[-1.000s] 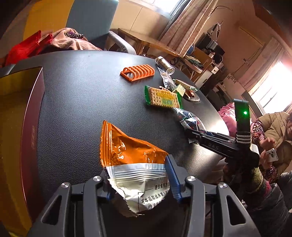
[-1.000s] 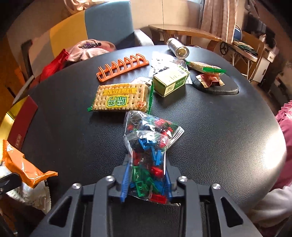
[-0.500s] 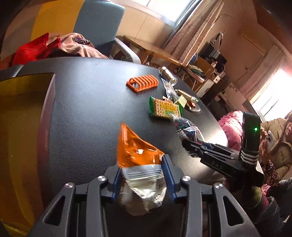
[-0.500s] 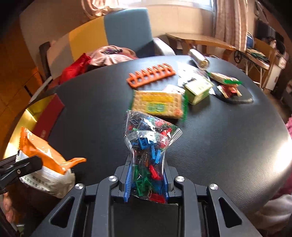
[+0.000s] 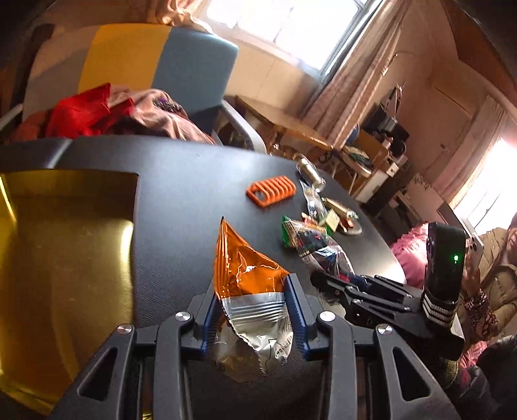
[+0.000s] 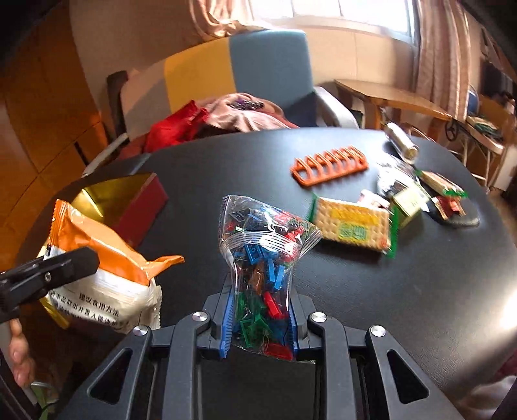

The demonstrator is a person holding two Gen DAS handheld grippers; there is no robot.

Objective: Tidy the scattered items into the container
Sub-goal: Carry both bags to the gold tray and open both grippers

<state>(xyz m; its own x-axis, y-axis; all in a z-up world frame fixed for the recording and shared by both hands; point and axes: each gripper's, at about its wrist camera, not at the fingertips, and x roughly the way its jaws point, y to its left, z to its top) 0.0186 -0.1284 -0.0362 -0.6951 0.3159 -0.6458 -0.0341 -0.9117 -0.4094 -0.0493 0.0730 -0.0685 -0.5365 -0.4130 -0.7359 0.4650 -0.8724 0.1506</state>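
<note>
You are carrying the orange snack packet [image 5: 248, 287] with your left claw [image 5: 255, 318] closing on it, the right claw [image 6: 258, 320] is gripping the bag of bricks [image 6: 261, 258], and the gold box [image 5: 64, 258] is lying left of both, nearer your left hand.

Light: warm daylight floods in from far windows [image 5: 284, 22] | Glare: blown-out right window, sheen on table [image 6: 484, 290] | Blur: cracker pack [image 6: 352, 223] smeared | Edges: fisheye-bent, dark corners
</note>
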